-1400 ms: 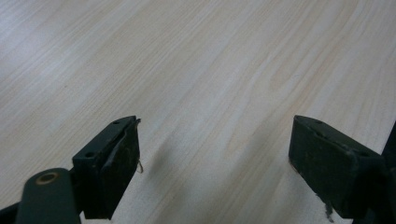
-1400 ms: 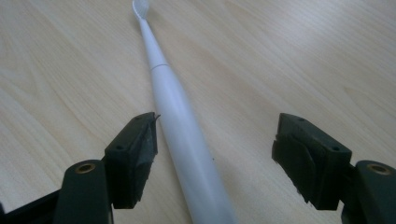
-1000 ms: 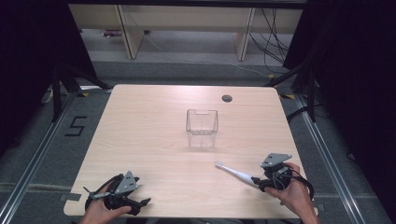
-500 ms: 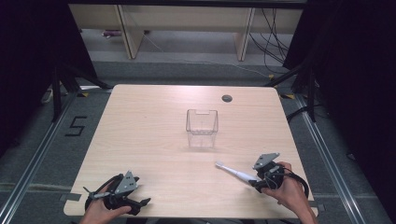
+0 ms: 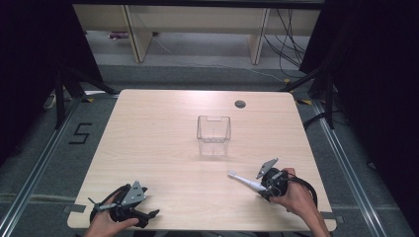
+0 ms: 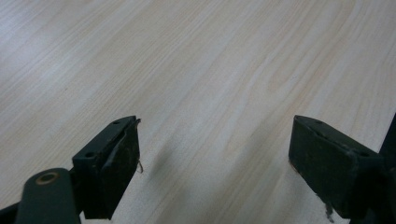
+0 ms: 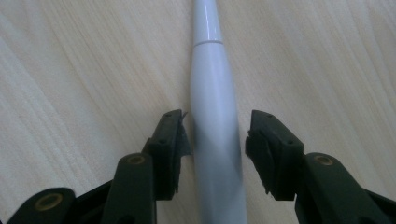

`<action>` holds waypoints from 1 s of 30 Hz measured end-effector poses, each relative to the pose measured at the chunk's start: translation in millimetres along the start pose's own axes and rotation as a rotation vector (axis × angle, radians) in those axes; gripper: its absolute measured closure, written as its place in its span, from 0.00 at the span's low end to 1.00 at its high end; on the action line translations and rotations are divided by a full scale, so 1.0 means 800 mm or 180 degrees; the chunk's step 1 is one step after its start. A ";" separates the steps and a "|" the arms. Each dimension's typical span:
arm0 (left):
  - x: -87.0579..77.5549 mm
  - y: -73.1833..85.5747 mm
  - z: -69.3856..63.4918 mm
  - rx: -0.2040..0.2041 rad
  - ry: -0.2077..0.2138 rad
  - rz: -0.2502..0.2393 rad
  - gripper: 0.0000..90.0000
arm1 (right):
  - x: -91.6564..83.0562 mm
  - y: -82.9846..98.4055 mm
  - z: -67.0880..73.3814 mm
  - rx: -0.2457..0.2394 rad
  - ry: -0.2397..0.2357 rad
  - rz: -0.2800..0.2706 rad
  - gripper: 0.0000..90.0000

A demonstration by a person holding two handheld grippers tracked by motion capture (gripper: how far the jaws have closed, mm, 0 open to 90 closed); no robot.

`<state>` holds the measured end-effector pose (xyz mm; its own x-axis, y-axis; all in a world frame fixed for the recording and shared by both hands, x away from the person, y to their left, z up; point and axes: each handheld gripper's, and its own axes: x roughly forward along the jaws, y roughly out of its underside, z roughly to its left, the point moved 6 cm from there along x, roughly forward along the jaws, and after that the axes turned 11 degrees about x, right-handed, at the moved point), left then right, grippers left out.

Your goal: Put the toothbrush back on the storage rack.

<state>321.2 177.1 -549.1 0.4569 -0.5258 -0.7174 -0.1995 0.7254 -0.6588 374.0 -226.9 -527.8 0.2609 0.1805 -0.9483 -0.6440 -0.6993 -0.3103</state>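
- Toothbrush (image 7: 215, 116), white and electric by the look of its thick handle, lies flat on the surface (image 5: 163, 148) near the front right corner, well apart from the clear plastic container (image 5: 214, 135) that stands upright at mid-surface.
- Its long axis runs on a diagonal in the high view: the narrow head end (image 5: 232, 173) points toward the surface's middle, the thick handle end toward the person's right hand (image 5: 294, 197).
- In the right gripper view that axis runs straight up between the two black fingers (image 7: 170, 140), so the right gripper (image 5: 269, 181) is lined up along the handle, not across it.
- The right gripper's jaws have just been closing, with the handle between them. They stand a little apart: a thin gap shows on each side of the handle, and neither finger looks to be pressing on it yet.
- My judgement: the grasp is about to be made, and it turns on the handle staying centred so both fingers meet it together and it does not roll away.
- The left gripper (image 5: 126, 205) rests at the front left corner, far from the toothbrush, its fingers (image 6: 112, 163) wide apart over bare wood with nothing between them.
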 end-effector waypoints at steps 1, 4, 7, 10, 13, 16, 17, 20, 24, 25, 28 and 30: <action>0.000 0.000 0.000 0.0000 0.0000 0.0000 0.18 | 0.000 0.000 0.000 0.0000 0.0000 0.0000 0.63; 0.000 0.001 -0.001 -0.0015 -0.0002 0.0013 0.18 | 0.004 -0.003 0.000 -0.0066 -0.0002 0.0069 0.65; 0.000 0.001 -0.001 -0.0008 -0.0001 0.0016 0.18 | 0.008 -0.005 0.002 -0.0114 -0.0017 0.0162 0.66; 0.000 0.000 0.000 0.0001 -0.0003 0.0001 0.18 | 0.009 -0.008 0.003 -0.0113 -0.0020 0.0227 0.68; -0.001 0.001 0.002 0.0026 -0.0013 0.0023 0.18 | 0.010 -0.010 0.002 -0.0141 -0.0038 0.0258 0.69; -0.001 0.000 0.001 0.0022 -0.0001 0.0031 0.18 | 0.011 -0.013 -0.001 -0.0149 -0.0049 0.0393 0.72; -0.001 0.000 0.001 0.0022 -0.0001 0.0031 0.18 | 0.011 -0.013 -0.001 -0.0149 -0.0049 0.0393 0.72; -0.002 0.000 0.000 -0.0006 -0.0004 0.0008 0.18 | 0.010 -0.014 -0.003 -0.0158 -0.0085 0.0465 0.73; -0.002 -0.001 -0.001 -0.0011 0.0004 0.0013 0.18 | 0.011 -0.014 -0.003 -0.0139 -0.0088 0.0579 0.74; -0.003 0.000 0.001 0.0022 0.0004 0.0049 0.18 | 0.011 -0.014 -0.003 -0.0139 -0.0088 0.0579 0.74; -0.002 0.001 0.001 0.0038 0.0009 0.0060 0.18 | 0.012 -0.015 -0.005 -0.0151 -0.0076 0.0662 0.74; -0.002 0.001 0.001 0.0039 0.0011 0.0059 0.18 | 0.013 -0.016 -0.006 -0.0162 -0.0083 0.0662 0.74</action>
<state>320.9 178.7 -547.9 0.4502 -0.5138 -0.7303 -0.1974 0.7404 -0.6425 388.0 -219.4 -533.3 0.1072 0.0460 -0.9932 -0.6445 -0.7574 -0.1047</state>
